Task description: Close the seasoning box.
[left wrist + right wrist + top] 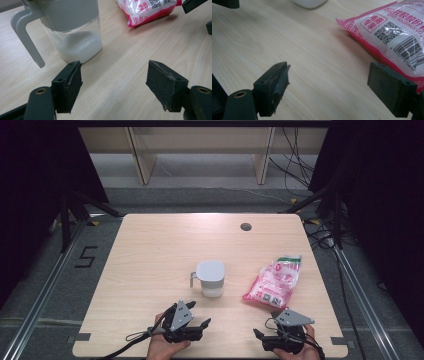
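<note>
A clear jar [210, 279] with a grey lid and side handle stands mid-table, white powder in its bottom [77, 45]. A pink and white bag [274, 281] lies flat to its right. My left gripper [201, 325] rests near the front edge, just in front of the jar, open with nothing between its fingers [113, 82]. My right gripper [260, 336] sits at the front right, also open and empty [328, 85]. The bag [392, 35] lies just past its right jaw. The bag's near end [147, 10] shows beyond the jar.
The light wooden table [150, 245] has a round grommet hole [245, 226] at the back right. Black tripod legs and cables stand on the floor at both sides. A wooden frame stands beyond the far edge.
</note>
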